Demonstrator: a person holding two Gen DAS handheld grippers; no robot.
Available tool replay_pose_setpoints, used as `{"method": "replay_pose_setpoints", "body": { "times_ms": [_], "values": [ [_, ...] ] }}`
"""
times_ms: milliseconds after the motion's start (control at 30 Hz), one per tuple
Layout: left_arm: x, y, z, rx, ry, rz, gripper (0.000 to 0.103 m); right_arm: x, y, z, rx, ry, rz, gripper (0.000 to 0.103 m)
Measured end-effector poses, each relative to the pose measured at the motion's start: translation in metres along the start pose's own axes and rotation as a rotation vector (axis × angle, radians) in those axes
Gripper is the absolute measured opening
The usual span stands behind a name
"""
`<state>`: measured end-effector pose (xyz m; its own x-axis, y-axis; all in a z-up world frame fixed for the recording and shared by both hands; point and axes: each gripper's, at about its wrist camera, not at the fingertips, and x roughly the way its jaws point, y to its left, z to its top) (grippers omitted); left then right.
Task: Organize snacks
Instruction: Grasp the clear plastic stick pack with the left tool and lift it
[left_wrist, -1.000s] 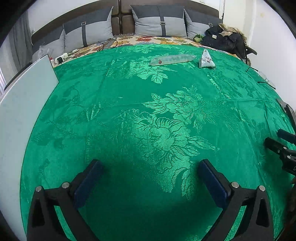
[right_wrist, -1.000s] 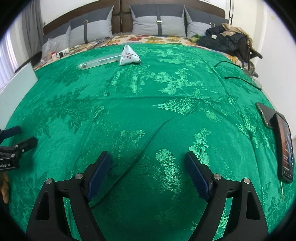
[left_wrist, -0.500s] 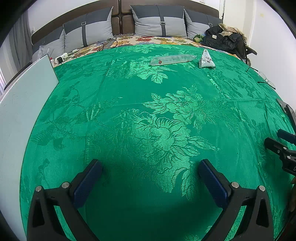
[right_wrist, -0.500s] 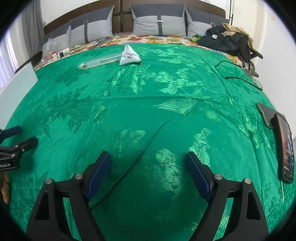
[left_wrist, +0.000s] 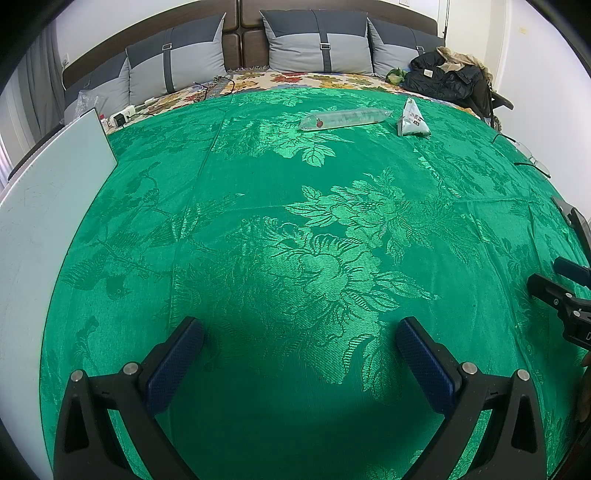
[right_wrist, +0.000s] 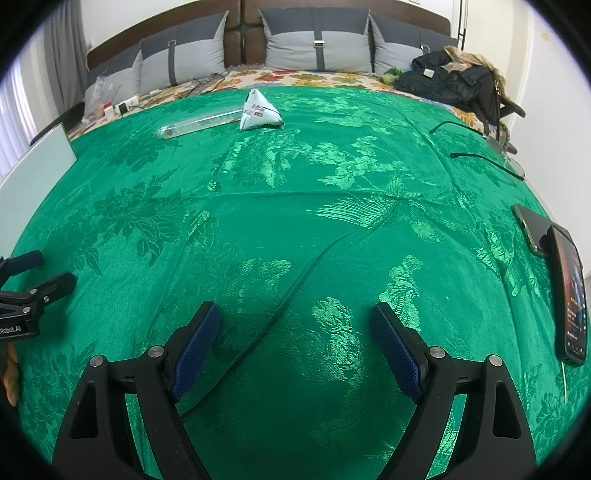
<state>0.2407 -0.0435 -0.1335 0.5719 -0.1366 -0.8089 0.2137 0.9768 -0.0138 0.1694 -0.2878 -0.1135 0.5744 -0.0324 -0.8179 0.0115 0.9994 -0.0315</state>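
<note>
Two snacks lie at the far end of the green floral cloth (left_wrist: 295, 221): a long clear tube packet (left_wrist: 343, 119) and, right of it, a white pyramid-shaped packet (left_wrist: 412, 120). Both also show in the right wrist view, the tube (right_wrist: 199, 123) and the pyramid packet (right_wrist: 258, 112). My left gripper (left_wrist: 299, 328) is open and empty, low over the near cloth, far from the snacks. My right gripper (right_wrist: 295, 314) is open and empty, also near the front. Each gripper shows at the edge of the other's view, the right (left_wrist: 565, 288) and the left (right_wrist: 33, 280).
A white board (left_wrist: 44, 229) stands along the left edge. Two phones (right_wrist: 554, 266) lie at the right edge, with glasses (right_wrist: 491, 158) beyond them. A dark jacket (right_wrist: 450, 81), pillows (right_wrist: 314, 40) and a power strip (right_wrist: 123, 105) lie at the back.
</note>
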Motion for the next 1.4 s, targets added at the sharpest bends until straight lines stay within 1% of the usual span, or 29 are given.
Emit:
{"method": "replay_pose_setpoints", "body": {
  "times_ms": [100,167,200,233,267,333,367,400,433,500,567,633,733,800,900,967,1033,1067,1100,1133,1167,1200,1233,1267,1300,1400],
  "values": [
    [0.001,0.000,0.000,0.003,0.004,-0.004,0.103,0.000,0.000,0.000,0.000,0.000,0.000,0.087],
    [0.005,0.000,0.009,0.042,0.059,-0.028,0.103,0.000,0.000,0.000,0.000,0.000,0.000,0.087],
    [0.008,0.001,0.017,0.070,0.101,-0.049,0.103,0.000,0.000,0.000,0.000,0.000,0.000,0.087],
    [0.011,0.002,0.024,0.084,0.122,-0.060,0.103,0.000,0.000,0.000,0.000,0.000,0.000,0.087],
    [0.013,0.005,0.037,0.097,0.132,-0.073,0.103,0.000,0.000,0.000,0.000,0.000,0.000,0.087],
    [0.014,0.010,0.065,0.111,0.107,-0.085,0.103,0.000,0.000,0.000,0.000,0.000,0.000,0.087],
    [0.016,0.012,0.088,0.118,0.091,-0.091,0.103,0.000,0.000,0.000,0.000,0.000,0.000,0.087],
    [0.021,0.012,0.107,0.127,0.093,-0.101,0.103,0.000,0.000,0.000,0.000,0.000,0.000,0.087],
    [0.028,0.009,0.128,0.146,0.106,-0.115,0.103,0.000,0.000,0.000,0.000,0.000,0.000,0.087],
    [0.042,-0.002,0.158,0.205,0.109,-0.111,0.103,0.000,0.000,0.000,0.000,0.000,0.000,0.087],
    [0.058,-0.017,0.186,0.283,0.107,-0.093,0.103,0.000,0.000,0.000,0.000,0.000,0.001,0.087],
    [0.079,-0.032,0.210,0.320,0.118,-0.100,0.102,0.000,0.000,0.000,0.000,0.001,0.001,0.087],
    [0.105,-0.045,0.233,0.314,0.130,-0.118,0.102,0.000,0.000,0.000,0.000,0.001,0.001,0.087],
    [0.125,-0.051,0.245,0.298,0.137,-0.114,0.102,0.000,0.000,0.000,0.000,0.001,0.001,0.087],
    [0.149,-0.054,0.250,0.273,0.167,-0.135,0.102,0.000,0.000,0.000,-0.001,0.001,0.001,0.087],
    [0.158,-0.057,0.249,0.276,0.178,-0.154,0.099,-0.001,0.000,0.000,0.000,0.001,0.002,0.087],
    [0.164,-0.060,0.245,0.285,0.203,-0.199,0.083,-0.001,0.000,0.000,-0.001,0.001,0.001,0.087],
    [0.162,-0.062,0.244,0.296,0.180,-0.190,0.078,-0.001,0.000,0.000,-0.001,0.001,0.002,0.087],
    [0.159,-0.062,0.241,0.308,0.160,-0.195,0.067,-0.001,0.000,0.000,-0.001,0.001,0.002,0.088],
    [0.155,-0.061,0.240,0.306,0.143,-0.200,0.048,-0.001,0.000,0.000,-0.001,0.001,0.002,0.088],
    [0.152,-0.059,0.239,0.296,0.134,-0.201,0.042,-0.001,0.000,0.000,-0.001,0.001,0.002,0.088],
    [0.150,-0.054,0.238,0.270,0.136,-0.214,0.026,-0.001,0.000,0.000,-0.002,0.001,0.002,0.088],
    [0.148,-0.050,0.238,0.245,0.142,-0.226,0.019,0.000,0.001,0.000,-0.002,0.002,0.002,0.088],
    [0.145,-0.044,0.234,0.216,0.147,-0.235,0.019,0.000,0.002,0.000,-0.002,0.002,0.002,0.088],
    [0.140,-0.038,0.228,0.193,0.141,-0.220,0.018,0.000,0.002,0.000,-0.002,0.002,0.002,0.088],
    [0.121,-0.020,0.202,0.141,0.139,-0.207,0.018,0.000,0.002,0.000,-0.002,0.002,0.003,0.088]
  ]
}}
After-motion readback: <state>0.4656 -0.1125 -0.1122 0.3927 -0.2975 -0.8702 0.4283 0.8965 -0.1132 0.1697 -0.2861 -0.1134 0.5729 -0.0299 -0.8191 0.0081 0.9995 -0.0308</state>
